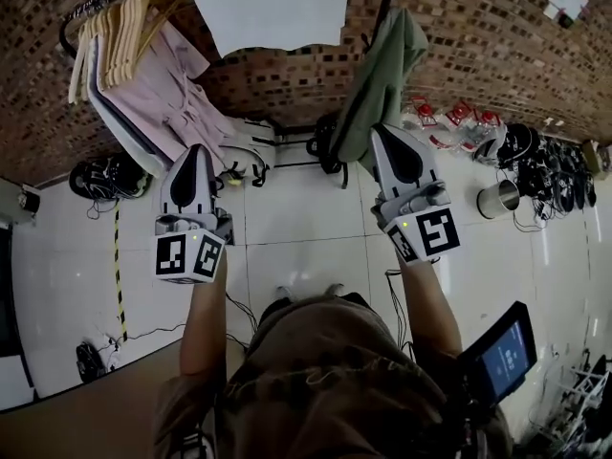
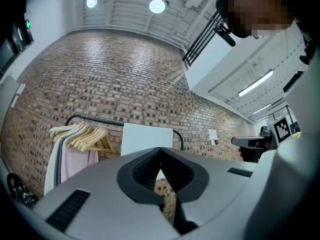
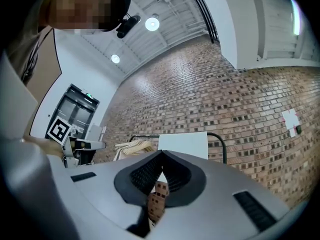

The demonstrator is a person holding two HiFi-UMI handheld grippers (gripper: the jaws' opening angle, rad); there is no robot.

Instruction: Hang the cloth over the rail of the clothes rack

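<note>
Where the thin black tubular rail (image 2: 95, 118) runs along the far brick wall (image 2: 125, 74), the smooth, white, rectangular cloth (image 1: 265, 8) hangs draped over it, right of pale wooden hangers (image 1: 120, 36). Nearer, the left gripper (image 1: 197, 151) and right gripper (image 1: 382, 132) each have their ribbed black jaws pressed together, holding nothing.

You have no words, brands or numbers you can read here. The left cube (image 1: 188, 254) on your left gripper (image 1: 196, 153) and the right cube (image 1: 430, 234) on your right gripper (image 1: 385, 137) carry only black-and-white square patterns. The blue screen (image 1: 505, 359) by your right arm and the green sign (image 3: 89, 95) above the door (image 3: 75, 116) are too small to read. The white cloth (image 1: 268, 8) shows no print.
</note>
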